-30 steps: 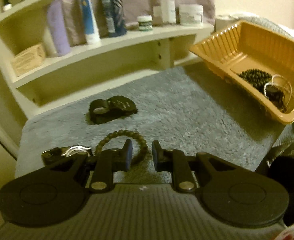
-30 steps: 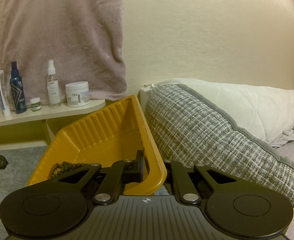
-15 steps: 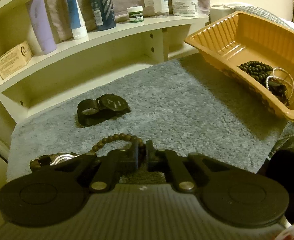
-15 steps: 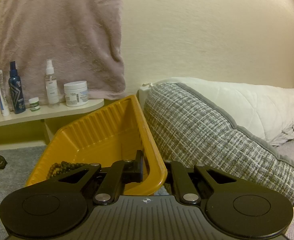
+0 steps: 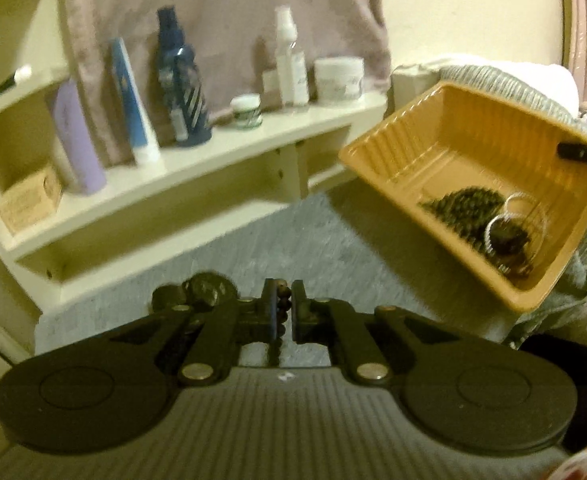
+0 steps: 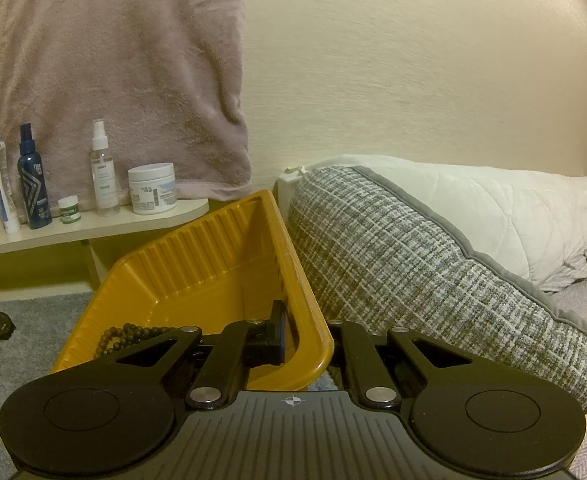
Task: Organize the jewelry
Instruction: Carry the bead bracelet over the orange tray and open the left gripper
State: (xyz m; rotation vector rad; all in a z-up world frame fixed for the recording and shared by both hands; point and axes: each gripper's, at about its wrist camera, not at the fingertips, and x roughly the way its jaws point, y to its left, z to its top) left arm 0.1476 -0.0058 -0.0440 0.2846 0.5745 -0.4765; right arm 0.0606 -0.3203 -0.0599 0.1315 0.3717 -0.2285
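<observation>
Pinching a brown wooden bead bracelet (image 5: 282, 309), your left claw (image 5: 283, 308) is nearly shut; your right claw (image 6: 307, 334) clamps the tilted orange plastic tray's (image 6: 213, 264) rim.

I am holding two grippers, the left one (image 5: 282, 310) and the right one (image 6: 307, 338). I am seeing one orange tray (image 5: 445, 136). I am counting one beaded bracelet (image 5: 281, 312) in my left gripper and one heap of dark beads (image 5: 463, 204) in the tray. On the shelf (image 5: 229, 140) I am counting six toiletries: two tubes, two bottles, two jars. One towel (image 6: 117, 72) is hanging. One pillow (image 6: 413, 256) is lying beside the tray.
</observation>
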